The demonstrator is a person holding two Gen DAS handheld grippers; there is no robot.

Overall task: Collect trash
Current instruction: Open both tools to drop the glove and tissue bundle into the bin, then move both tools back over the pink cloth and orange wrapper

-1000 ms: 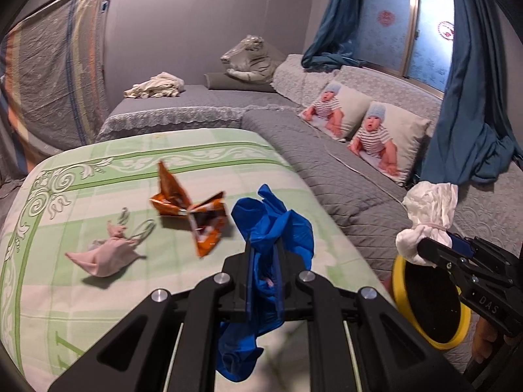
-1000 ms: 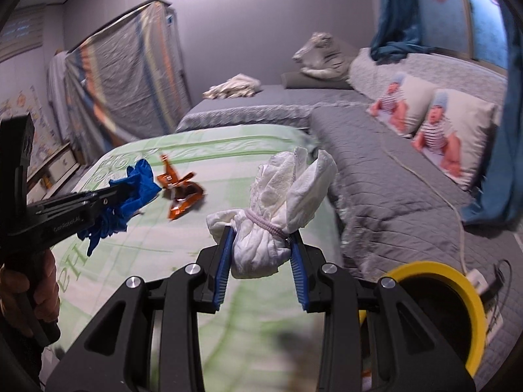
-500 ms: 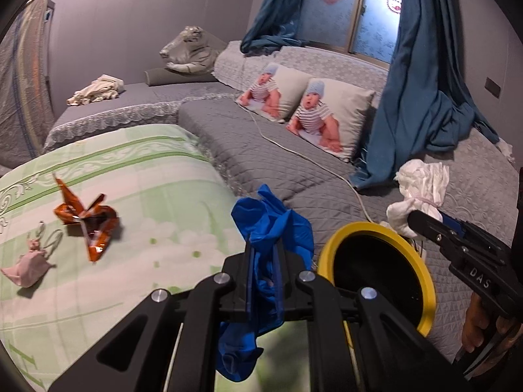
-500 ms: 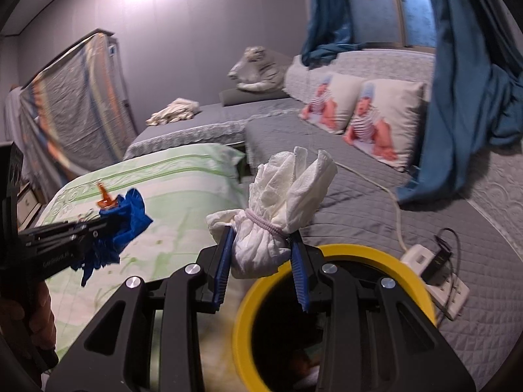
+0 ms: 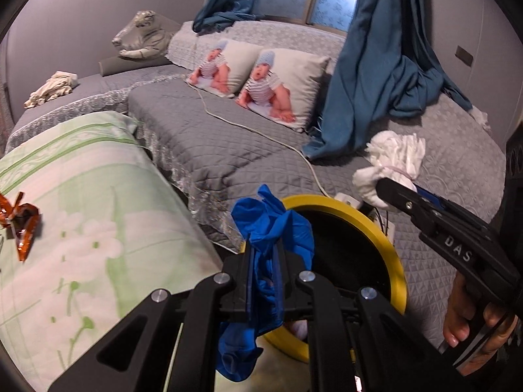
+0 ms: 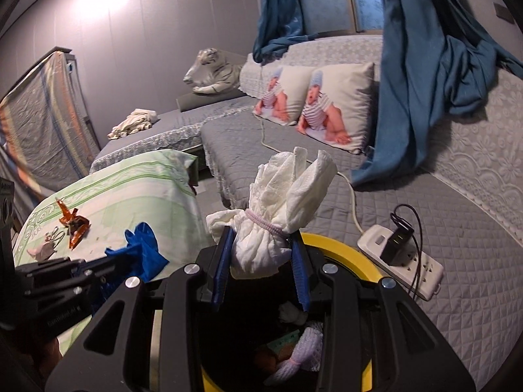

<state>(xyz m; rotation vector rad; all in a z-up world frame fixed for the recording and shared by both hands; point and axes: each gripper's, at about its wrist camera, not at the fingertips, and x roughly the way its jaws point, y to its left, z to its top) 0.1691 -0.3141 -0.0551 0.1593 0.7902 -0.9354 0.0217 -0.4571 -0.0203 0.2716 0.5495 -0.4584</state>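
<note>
My left gripper (image 5: 264,258) is shut on a crumpled blue glove (image 5: 273,228), which hangs at the near rim of the yellow-rimmed bin (image 5: 397,261). My right gripper (image 6: 261,254) is shut on a tied white diaper bundle (image 6: 278,215), held above the bin (image 6: 346,246); trash lies inside it. In the left wrist view the right gripper (image 5: 384,184) holds the bundle (image 5: 390,163) over the bin's far side. An orange wrapper (image 5: 23,225) lies on the green sheet (image 5: 98,212). The right wrist view shows the wrapper (image 6: 73,225) and a pink mask (image 6: 44,248) there.
A white power strip (image 6: 402,261) with a black plug lies on the grey quilt right of the bin, its cord running away. Two baby-print pillows (image 5: 261,81), a blue curtain (image 5: 376,75), a plush tiger (image 5: 143,39) and a bundle of cloth (image 5: 52,88) sit farther back.
Both grippers have swung right from over the green sheet to the yellow bin, carrying the glove and the bundle. The wrapper and mask have slid to the left edge of view.
</note>
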